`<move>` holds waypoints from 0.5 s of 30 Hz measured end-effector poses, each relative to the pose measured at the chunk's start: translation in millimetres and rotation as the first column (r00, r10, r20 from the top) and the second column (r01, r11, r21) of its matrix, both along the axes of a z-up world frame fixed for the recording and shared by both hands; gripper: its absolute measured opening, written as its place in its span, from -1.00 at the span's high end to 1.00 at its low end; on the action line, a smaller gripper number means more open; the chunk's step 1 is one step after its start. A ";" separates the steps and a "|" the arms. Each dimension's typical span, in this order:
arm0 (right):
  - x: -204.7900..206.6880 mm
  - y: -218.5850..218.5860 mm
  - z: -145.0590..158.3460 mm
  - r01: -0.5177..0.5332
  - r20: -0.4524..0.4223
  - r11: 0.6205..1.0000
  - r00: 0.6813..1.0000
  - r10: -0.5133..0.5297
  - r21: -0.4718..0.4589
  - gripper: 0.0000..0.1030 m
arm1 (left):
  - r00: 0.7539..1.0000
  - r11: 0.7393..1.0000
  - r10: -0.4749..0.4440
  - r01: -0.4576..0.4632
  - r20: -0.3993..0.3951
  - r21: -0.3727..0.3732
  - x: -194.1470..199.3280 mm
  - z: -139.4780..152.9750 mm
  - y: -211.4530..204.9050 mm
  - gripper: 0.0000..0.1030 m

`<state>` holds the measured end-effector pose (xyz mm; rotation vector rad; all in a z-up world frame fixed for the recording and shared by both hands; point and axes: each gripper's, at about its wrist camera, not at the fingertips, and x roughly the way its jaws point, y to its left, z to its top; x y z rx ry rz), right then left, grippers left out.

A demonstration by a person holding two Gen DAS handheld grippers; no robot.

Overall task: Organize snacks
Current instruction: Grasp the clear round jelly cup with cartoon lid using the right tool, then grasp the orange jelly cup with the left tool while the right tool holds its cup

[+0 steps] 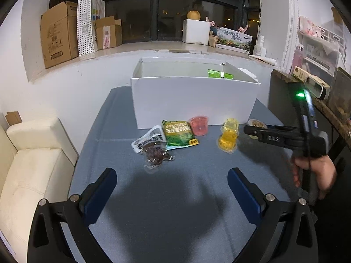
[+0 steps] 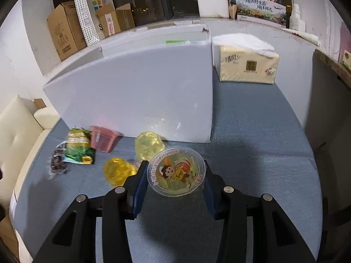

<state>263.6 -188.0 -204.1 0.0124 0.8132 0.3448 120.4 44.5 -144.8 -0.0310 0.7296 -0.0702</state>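
Note:
A white box (image 1: 193,100) stands on the blue table with a green packet (image 1: 220,73) inside. In front of it lie a dark dried-snack bag (image 1: 151,148), a green packet (image 1: 178,134), a pink jelly cup (image 1: 199,125) and two yellow jelly cups (image 1: 229,137). My left gripper (image 1: 172,188) is open and empty, above the table short of the snacks. My right gripper (image 2: 175,173) is shut on a jelly cup with a cartoon lid (image 2: 176,171). In the left wrist view the right gripper (image 1: 254,131) is at the right, beside the yellow cups.
A tissue pack (image 2: 245,65) sits right of the box. A cream sofa (image 1: 33,164) is left of the table. A dark cabinet (image 1: 283,100) stands at the right. Cardboard boxes (image 1: 59,32) line the window sill behind.

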 end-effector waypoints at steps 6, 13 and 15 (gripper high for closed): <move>-42.1 -16.0 34.5 -0.006 0.068 1.000 0.998 0.005 0.014 0.05 | 0.998 0.996 -0.058 0.058 0.009 0.067 23.3 -1.1 -34.7 -1.00; -86.2 -66.6 57.0 0.067 0.104 0.995 0.992 -0.074 0.072 0.05 | 0.987 0.987 -0.158 0.159 -0.040 0.037 64.2 -18.6 -77.9 -1.00; -92.4 -77.4 56.3 0.087 0.102 0.994 0.990 -0.094 0.071 0.05 | 0.984 0.985 -0.168 0.170 -0.052 0.035 74.6 -23.5 -88.1 -1.00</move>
